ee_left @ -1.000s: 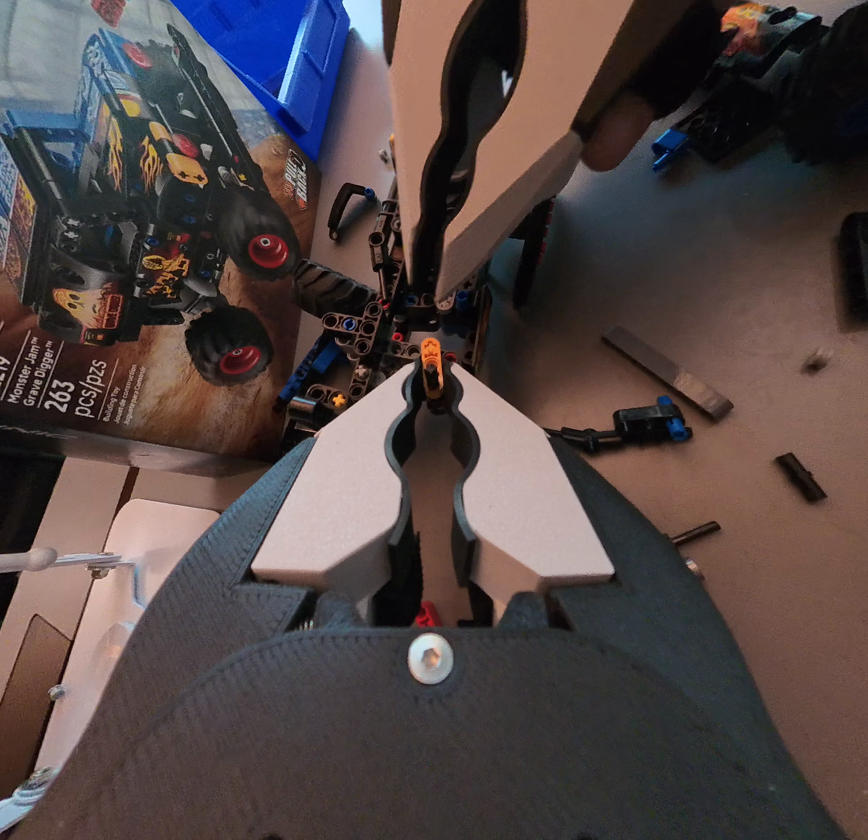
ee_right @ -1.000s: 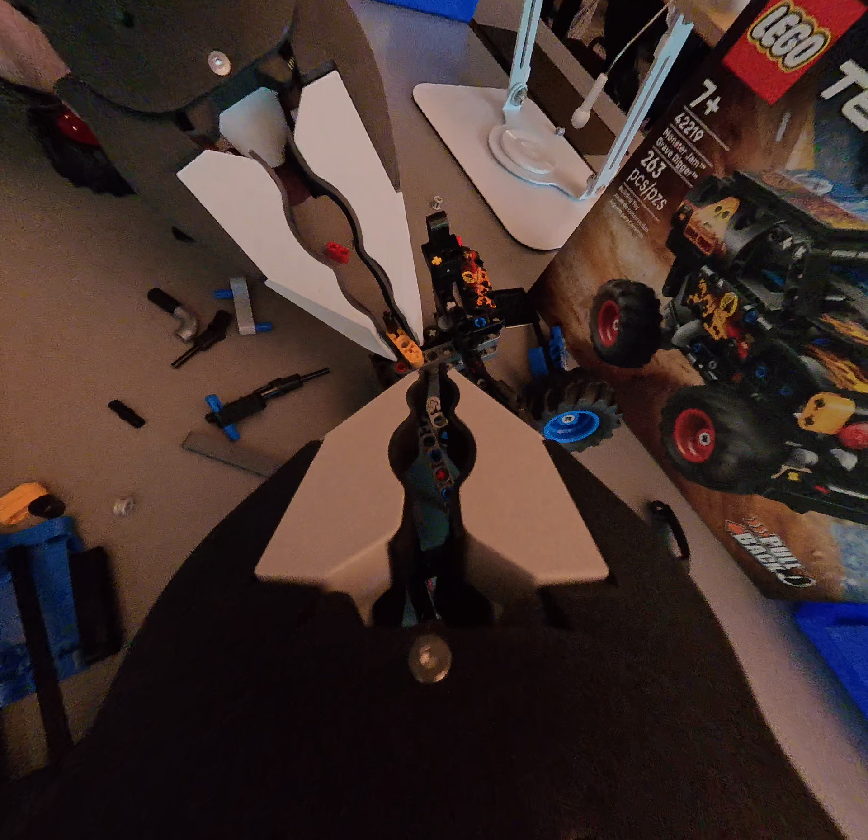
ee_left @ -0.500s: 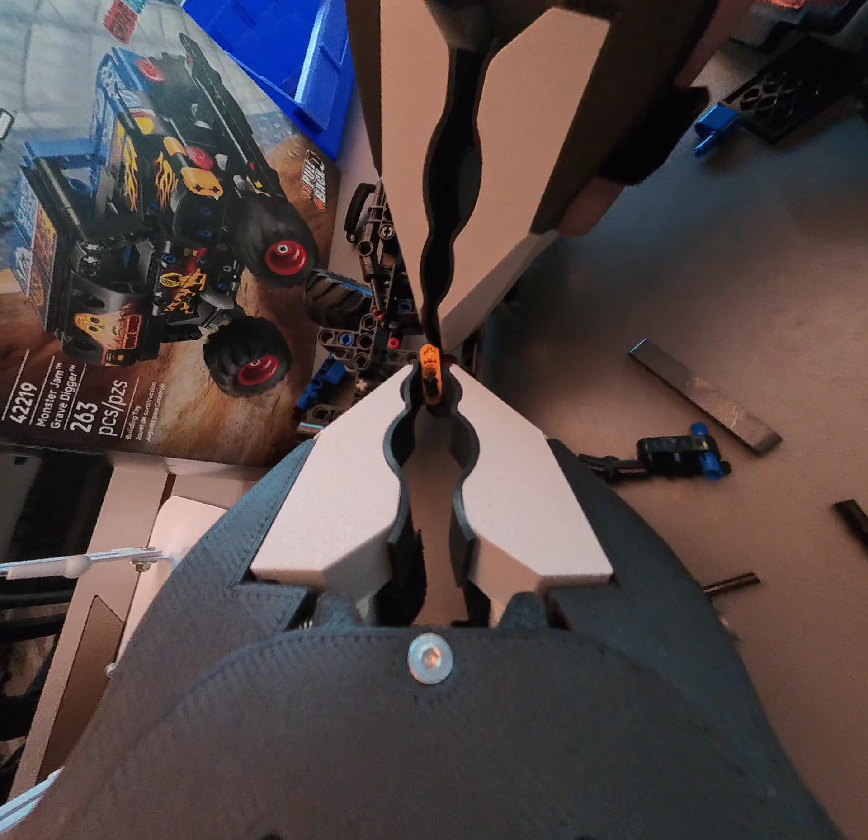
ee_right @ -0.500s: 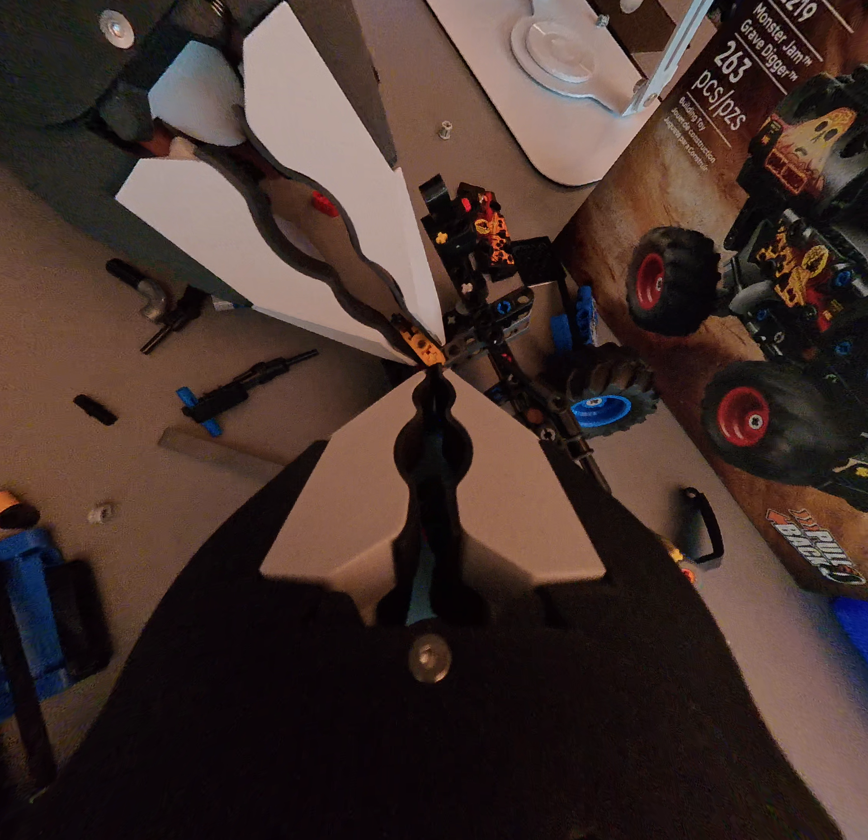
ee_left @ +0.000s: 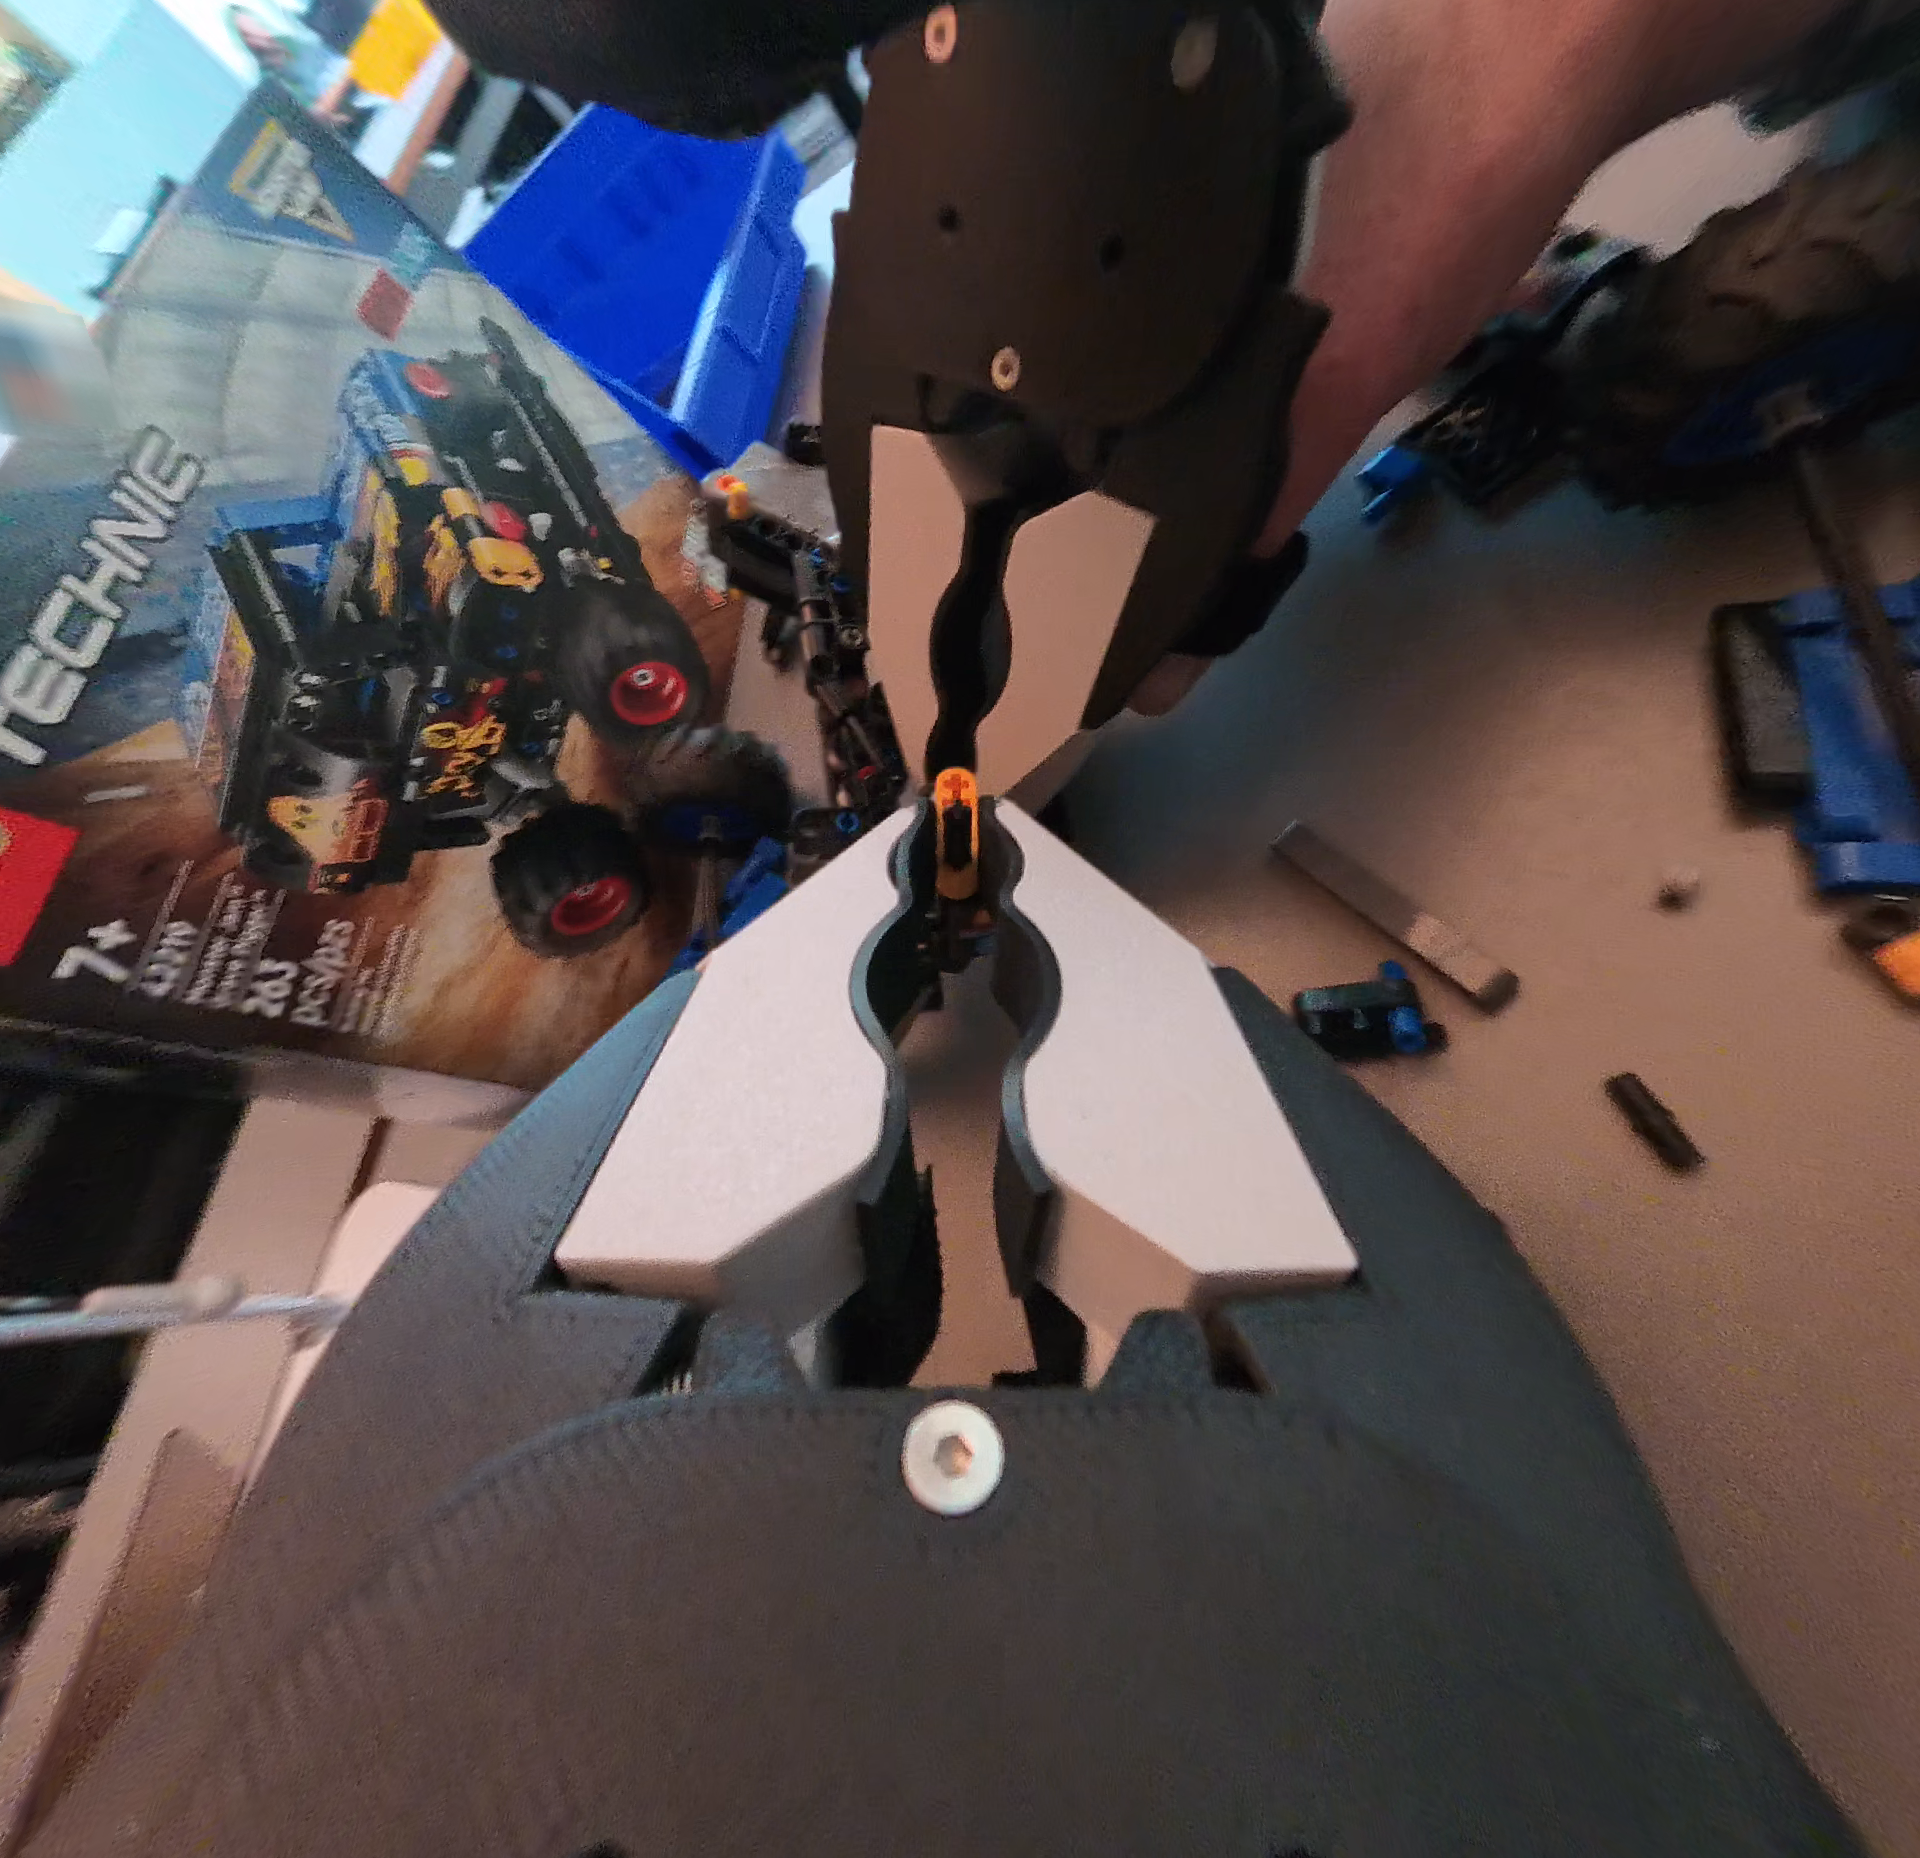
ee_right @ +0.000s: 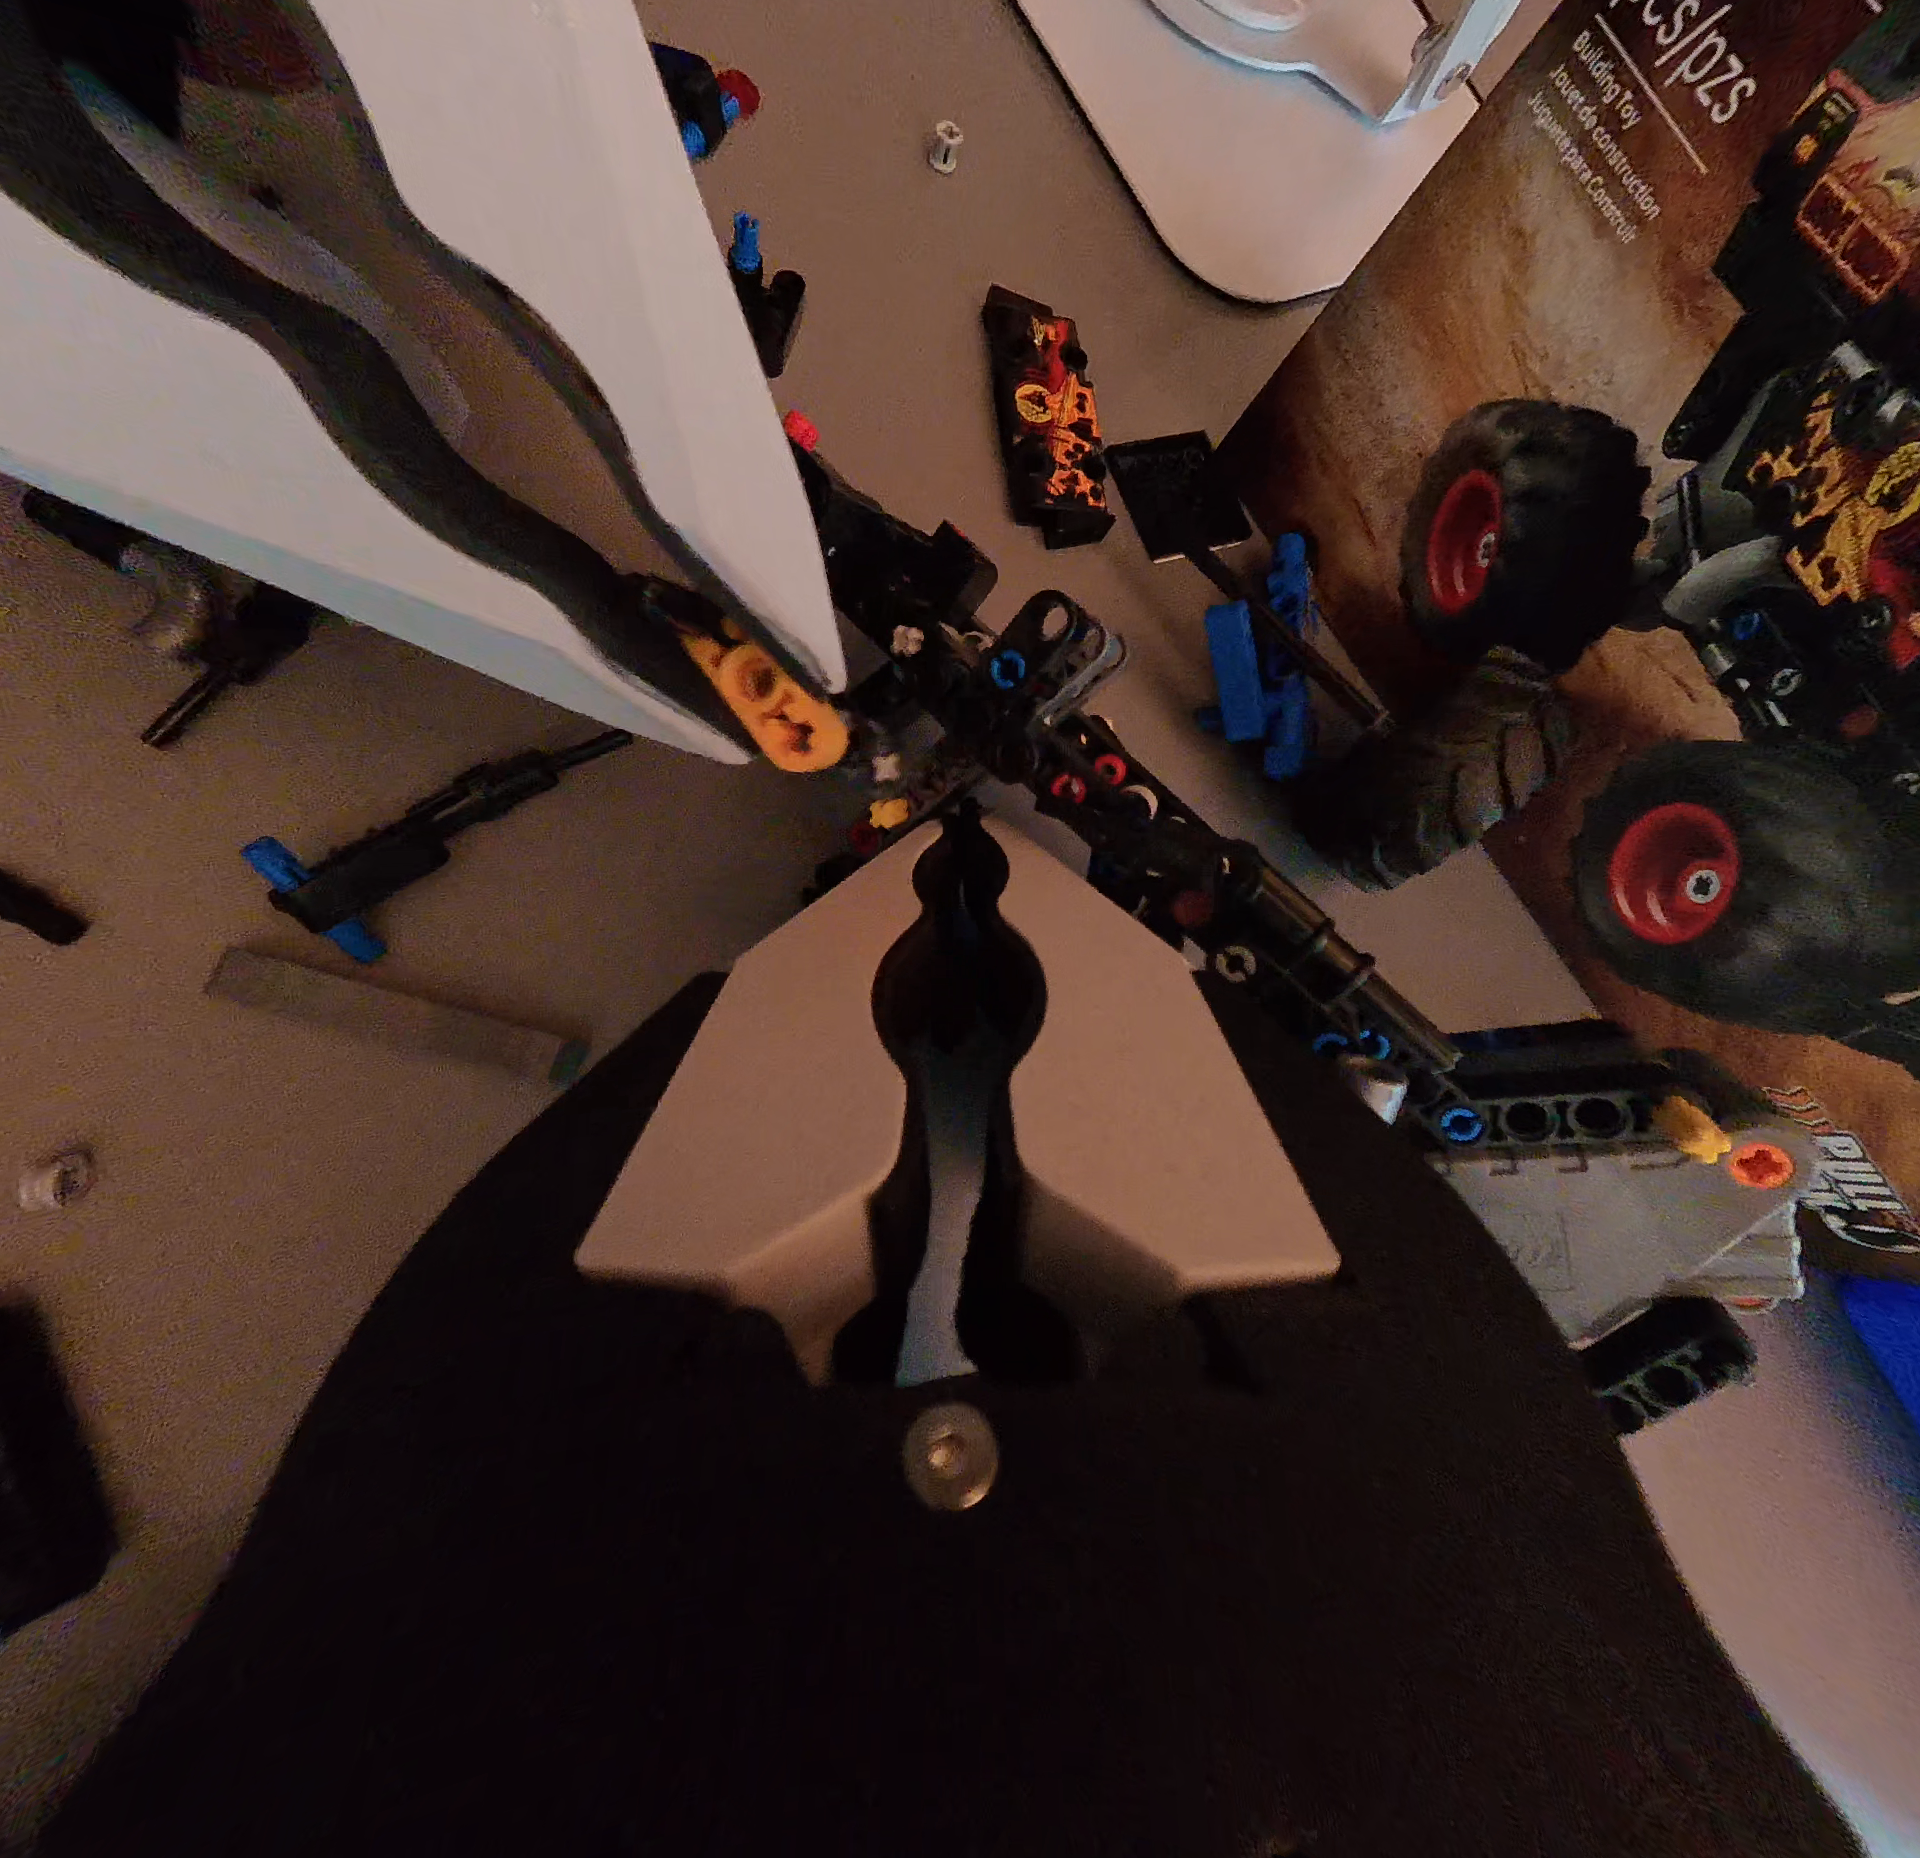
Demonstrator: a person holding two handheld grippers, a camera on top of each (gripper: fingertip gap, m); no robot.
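Grey tabletop (ee_left: 1558, 790), dimly lit, strewn with toy-building parts; the half-built black frame (ee_right: 1132, 821) serves as landmark. Left gripper (ee_left: 954, 821) is clenched on a small orange connector (ee_left: 954, 832), which stands upright between the fingertips and sits right at the frame's near edge; in the right wrist view the same orange piece (ee_right: 774, 702) pokes out of those tips, touching or almost touching the frame, though blur keeps me from saying which. Right gripper (ee_right: 961, 842) has its jaws drawn together, tips at the frame's cross-beam; something dark lies in the gap, possibly a beam of the frame, but shadow hides it, so its grasp cannot be told. Behind the frame, against the printed set box (ee_right: 1662, 406), lies a loose black tyre (ee_right: 1455, 769), and a black flame-printed panel (ee_right: 1049, 416) rests farther out on the same side. On the frame's other side: a black axle piece with blue pins (ee_right: 405, 852) and a flat grey strip (ee_right: 384, 1013). A white lamp base (ee_right: 1247, 125) sits beyond the panel, a blue bin (ee_left: 665, 270) past the box. Progress, as a judgement: frame partly assembled, wheels and panels unfitted, many parts loose.
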